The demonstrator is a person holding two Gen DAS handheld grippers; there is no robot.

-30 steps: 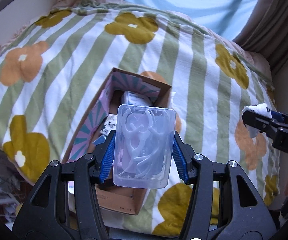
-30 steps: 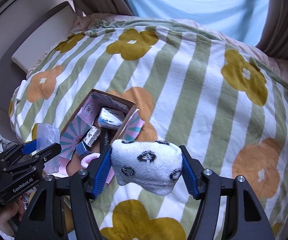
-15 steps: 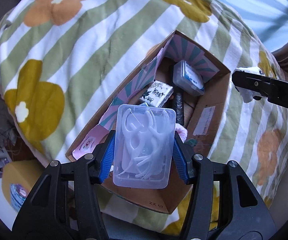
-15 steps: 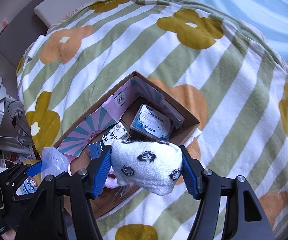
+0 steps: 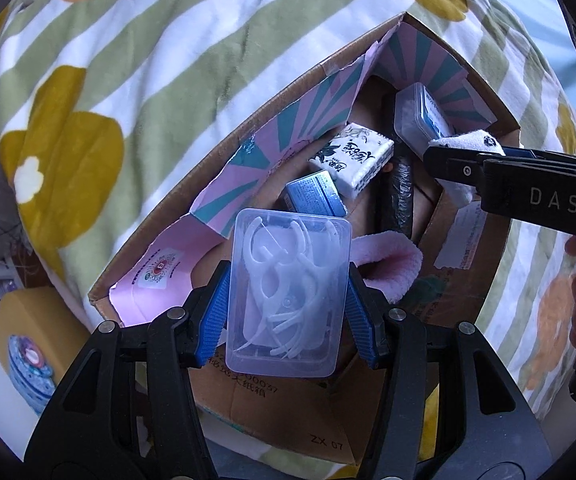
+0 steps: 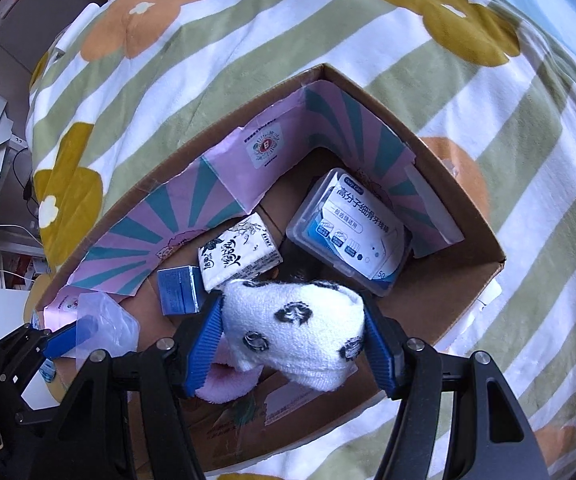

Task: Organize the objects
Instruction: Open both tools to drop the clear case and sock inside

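So both hands are loaded and hanging over the cardboard box, which sits on the flowery striped blanket.

Left side first: the left gripper has its blue pads clamped on the long sides of a clear floss pick case, long axis pointing straight out along the fingers. It's above the box's near-left end, over the pink fuzzy thing. The blue carton and the tissue pack lie just beyond it, deeper in the box, so I'd guess the drop is pretty much straight down.

Right side: the right gripper is squeezed shut on a white spotted sock, bunched up crosswise between the pads. It's over the middle of the box, with the labelled floss box ahead and slightly right, toward the far corner. The bare cardboard floor to the sock's right looks like the open spot, so neither hand seems far from letting go.
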